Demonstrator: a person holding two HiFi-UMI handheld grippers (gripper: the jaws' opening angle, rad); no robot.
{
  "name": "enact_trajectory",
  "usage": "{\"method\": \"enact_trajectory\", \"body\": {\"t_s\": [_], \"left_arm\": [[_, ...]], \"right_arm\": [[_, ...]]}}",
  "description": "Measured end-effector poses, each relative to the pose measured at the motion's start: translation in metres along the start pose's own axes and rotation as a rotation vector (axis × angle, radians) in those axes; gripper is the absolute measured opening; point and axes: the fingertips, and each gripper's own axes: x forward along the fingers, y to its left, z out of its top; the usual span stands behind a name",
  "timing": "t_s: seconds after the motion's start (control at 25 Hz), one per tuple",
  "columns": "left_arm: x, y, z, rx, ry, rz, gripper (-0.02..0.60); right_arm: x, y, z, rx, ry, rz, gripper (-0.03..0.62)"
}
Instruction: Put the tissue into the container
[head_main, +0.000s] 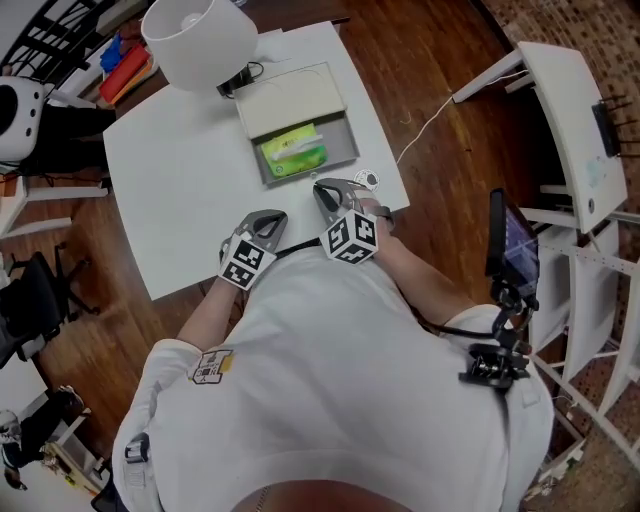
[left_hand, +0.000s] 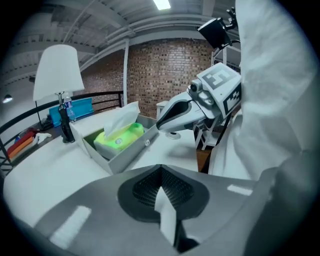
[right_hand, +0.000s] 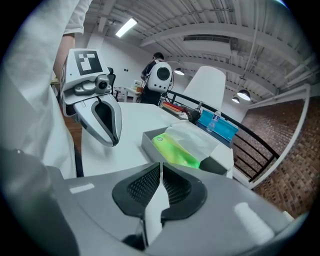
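A grey container (head_main: 347, 137) stands open on the white table (head_main: 170, 180), its lid folded back. Inside lies a green tissue pack (head_main: 293, 152) with a white tissue sticking up from it (left_hand: 120, 120). My left gripper (head_main: 268, 218) is at the table's near edge, shut and empty (left_hand: 161, 167). My right gripper (head_main: 328, 188) hovers just in front of the container's near wall, also shut with nothing in it (right_hand: 161, 165). Each gripper view shows the other gripper beside the container (left_hand: 130, 152), and the pack (right_hand: 175, 150) lies ahead of both.
A white lamp shade (head_main: 200, 40) stands behind the container. A small ring-shaped object (head_main: 367, 180) lies near the table's right edge. A white stand (head_main: 575, 120) and a mounted screen (head_main: 510, 250) are to the right on the wood floor. Red and blue items (head_main: 125, 70) sit far left.
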Motion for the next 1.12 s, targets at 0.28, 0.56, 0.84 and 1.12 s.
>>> {"method": "enact_trajectory", "body": {"t_s": [0.28, 0.56, 0.84, 1.12], "left_arm": [[-0.003, -0.025, -0.037, -0.031, 0.073, -0.011, 0.000], [-0.012, -0.033, -0.061, -0.027, 0.105, 0.041, 0.000], [-0.021, -0.044, -0.069, 0.002, 0.134, 0.040, 0.000], [-0.027, -0.039, -0.070, 0.018, 0.131, 0.053, 0.000]], "right_arm": [[-0.006, 0.060, -0.026, -0.004, 0.102, 0.082, 0.002], [-0.009, 0.087, -0.037, -0.006, 0.137, 0.099, 0.000], [-0.016, 0.095, -0.035, 0.023, 0.141, 0.097, 0.000], [-0.013, 0.092, -0.028, 0.011, 0.141, 0.084, 0.000]]}}
